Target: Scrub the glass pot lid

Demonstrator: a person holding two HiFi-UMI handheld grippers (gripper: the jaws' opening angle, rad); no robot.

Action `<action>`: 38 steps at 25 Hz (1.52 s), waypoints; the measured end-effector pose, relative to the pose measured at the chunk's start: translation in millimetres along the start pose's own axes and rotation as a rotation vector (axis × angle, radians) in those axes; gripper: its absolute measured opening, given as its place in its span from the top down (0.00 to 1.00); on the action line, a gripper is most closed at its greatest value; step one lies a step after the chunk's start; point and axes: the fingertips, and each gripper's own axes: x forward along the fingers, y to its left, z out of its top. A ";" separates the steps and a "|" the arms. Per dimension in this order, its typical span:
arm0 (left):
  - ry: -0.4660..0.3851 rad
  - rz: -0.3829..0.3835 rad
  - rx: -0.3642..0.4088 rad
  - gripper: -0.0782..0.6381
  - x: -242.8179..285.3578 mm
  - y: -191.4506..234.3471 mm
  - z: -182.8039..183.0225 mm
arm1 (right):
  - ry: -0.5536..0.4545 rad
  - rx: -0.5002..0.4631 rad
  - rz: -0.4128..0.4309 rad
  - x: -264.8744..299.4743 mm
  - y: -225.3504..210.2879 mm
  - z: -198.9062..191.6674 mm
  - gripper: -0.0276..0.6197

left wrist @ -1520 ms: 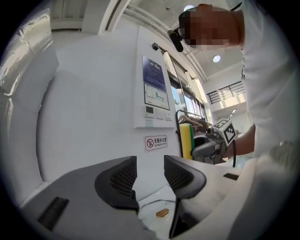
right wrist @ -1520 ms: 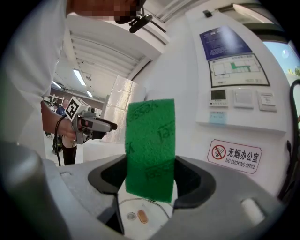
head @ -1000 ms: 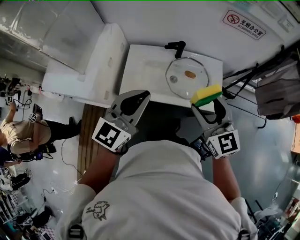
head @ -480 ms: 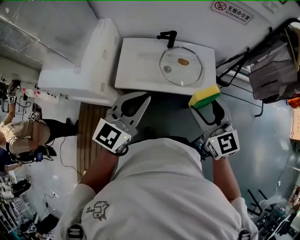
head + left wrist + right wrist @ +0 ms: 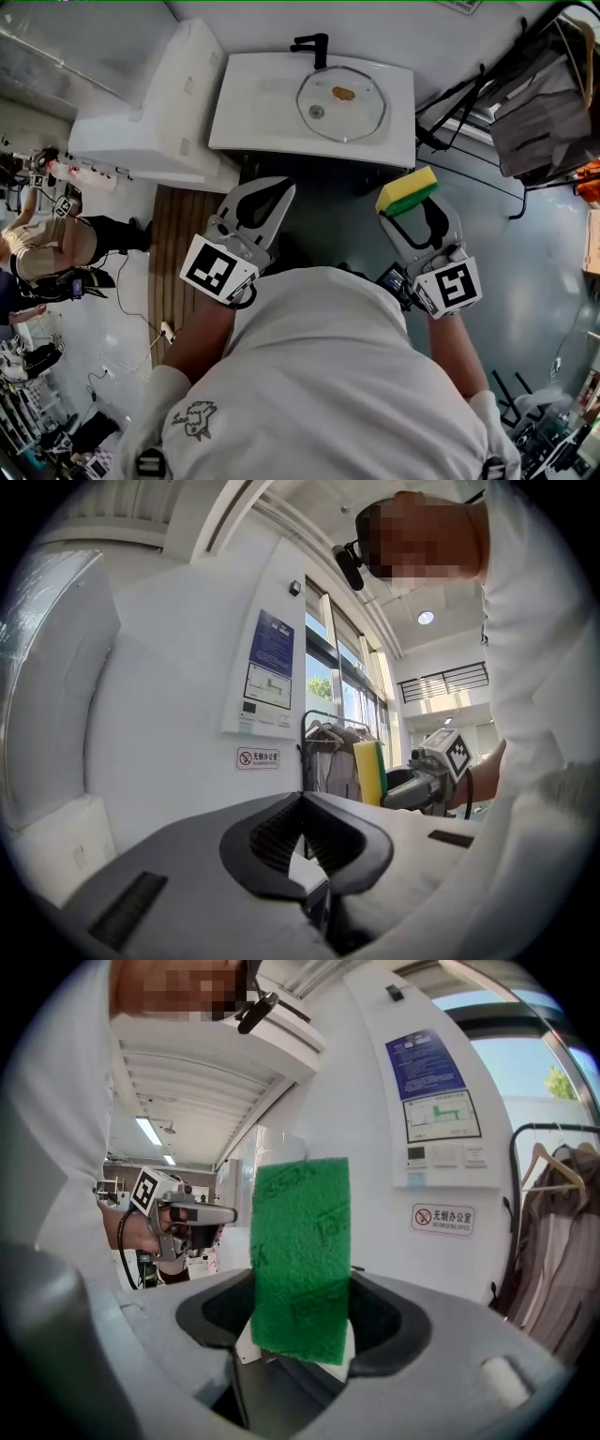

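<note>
**A:** Which step is this?

**B:** The approach, I'd say; no scrubbing has begun. The glass pot lid [image 5: 341,103] lies flat in the white washbasin [image 5: 253,112], just below the black tap [image 5: 314,45], with a brown spot [image 5: 343,93] on the glass. Both claws are well short of it.

**A:** And what are they carrying?

**B:** The right claw [image 5: 412,214] is clamped on a sponge [image 5: 407,190], which stands upright with its yellow body and green scouring face above the jaws. The left claw [image 5: 281,187] has its jaws together with nothing between them.

**A:** How are the arms posed?

**B:** Both forearms reach forward from the chest, side by side. The claws are level with each other and point towards the wall over the basin.

**A:** What does the next move call for?

**B:** Probably stepping in and lowering the sponge so its green face meets the spot. The left claw likely has to open to steady the lid by its rim or knob, since smooth glass may slide in the bowl.
</note>
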 end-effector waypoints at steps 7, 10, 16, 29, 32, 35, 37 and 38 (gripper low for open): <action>0.037 0.030 0.002 0.89 -1.0 -69.8 -14.4 | 0.010 0.029 0.027 -66.9 3.1 -27.9 0.50; 0.036 0.033 -0.002 0.89 -2.9 -92.0 -15.6 | 0.016 0.041 0.041 -87.7 7.9 -36.4 0.50; 0.025 0.033 -0.018 0.89 -4.5 -122.1 -21.0 | 0.025 0.052 0.041 -119.3 15.2 -51.3 0.50; 0.037 0.016 -0.015 0.89 5.8 -154.6 -22.3 | 0.010 0.075 0.027 -151.5 4.9 -55.7 0.50; 0.040 0.017 -0.018 0.89 7.6 -157.4 -24.2 | 0.008 0.076 0.032 -152.6 3.5 -56.7 0.50; 0.045 0.016 -0.017 0.89 11.6 -159.4 -26.3 | 0.006 0.088 0.032 -154.1 -1.4 -58.4 0.50; 0.040 0.016 -0.014 0.89 14.9 -159.6 -24.7 | 0.005 0.090 0.030 -155.1 -5.4 -58.6 0.50; 0.039 0.017 -0.013 0.89 16.4 -159.2 -23.8 | 0.004 0.089 0.028 -155.5 -7.8 -58.1 0.50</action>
